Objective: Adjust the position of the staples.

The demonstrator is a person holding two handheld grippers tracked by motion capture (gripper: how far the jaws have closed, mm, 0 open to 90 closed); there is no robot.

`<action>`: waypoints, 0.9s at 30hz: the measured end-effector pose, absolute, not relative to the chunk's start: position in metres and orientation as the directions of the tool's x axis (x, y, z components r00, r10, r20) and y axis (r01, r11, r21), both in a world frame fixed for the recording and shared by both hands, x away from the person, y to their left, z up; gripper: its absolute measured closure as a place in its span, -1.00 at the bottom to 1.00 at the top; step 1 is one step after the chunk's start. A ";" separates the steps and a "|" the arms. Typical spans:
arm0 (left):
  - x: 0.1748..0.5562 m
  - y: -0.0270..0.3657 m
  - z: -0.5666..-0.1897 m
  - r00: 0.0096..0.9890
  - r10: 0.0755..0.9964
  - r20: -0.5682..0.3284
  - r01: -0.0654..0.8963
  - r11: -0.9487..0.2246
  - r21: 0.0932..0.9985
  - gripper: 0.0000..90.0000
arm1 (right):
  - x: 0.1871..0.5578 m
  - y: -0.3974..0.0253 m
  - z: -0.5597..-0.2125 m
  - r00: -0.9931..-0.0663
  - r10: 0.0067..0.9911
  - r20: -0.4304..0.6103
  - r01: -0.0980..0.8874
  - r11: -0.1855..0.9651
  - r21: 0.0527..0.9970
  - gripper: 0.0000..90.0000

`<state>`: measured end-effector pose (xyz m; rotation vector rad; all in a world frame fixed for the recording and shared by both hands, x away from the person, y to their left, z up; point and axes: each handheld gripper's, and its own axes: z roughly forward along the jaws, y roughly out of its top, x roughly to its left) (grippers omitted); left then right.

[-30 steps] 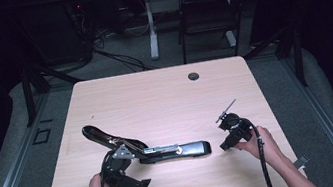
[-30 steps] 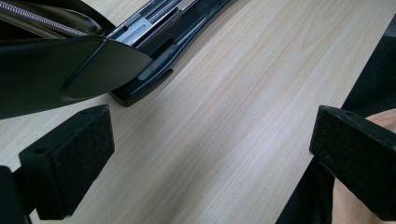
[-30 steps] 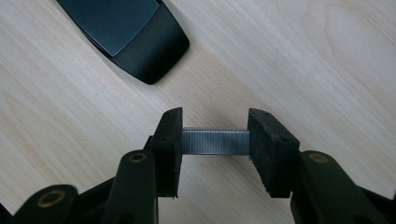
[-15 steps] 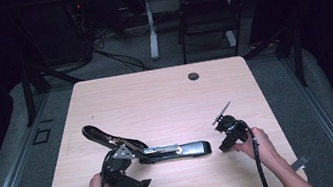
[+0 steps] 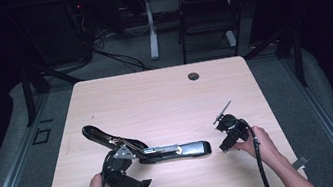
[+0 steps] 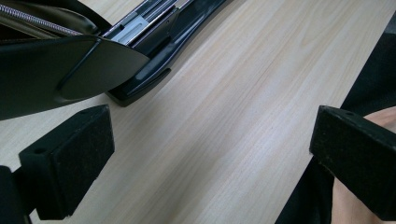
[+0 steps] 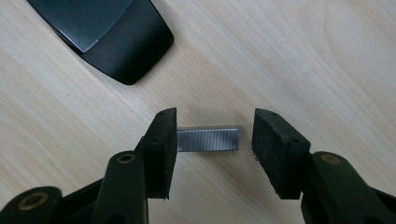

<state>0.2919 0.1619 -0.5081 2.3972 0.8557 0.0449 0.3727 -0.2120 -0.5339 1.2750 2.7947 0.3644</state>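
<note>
A black stapler lies near the table's front edge with its lid swung up and back to the left, baring the metal staple channel. My left gripper sits just in front of the hinge end, jaws wide open over bare wood; the raised lid hangs over its left pad. My right gripper is low over the table, right of the stapler's front end. Its jaws stand open around a short strip of staples: the left pad touches one end, and a small gap remains at the other.
The pale wood table has a round cable hole at the back. A black chair and a desk leg stand beyond the far edge. The front edge lies close behind both hands.
My right gripper has shifted slightly left and down toward the table beside the stapler's front end. The left gripper and the stapler have stayed put.
</note>
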 end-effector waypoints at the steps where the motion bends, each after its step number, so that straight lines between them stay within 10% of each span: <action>1: 0.292 0.162 -0.508 0.794 0.587 -0.158 0.568 -0.623 0.538 -1.00 | 0.373 -0.212 -0.533 -0.660 0.750 0.053 0.736 0.631 0.245 0.15; 12: 0.292 0.161 -0.509 0.794 0.588 -0.154 0.569 -0.629 0.530 -1.00 | 0.378 -0.212 -0.534 -0.684 0.727 0.066 0.710 0.642 0.289 0.37; 27: 0.292 0.161 -0.509 0.793 0.590 -0.154 0.572 -0.632 0.523 -1.00 | 0.377 -0.216 -0.539 -0.690 0.713 0.123 0.711 0.636 0.299 0.20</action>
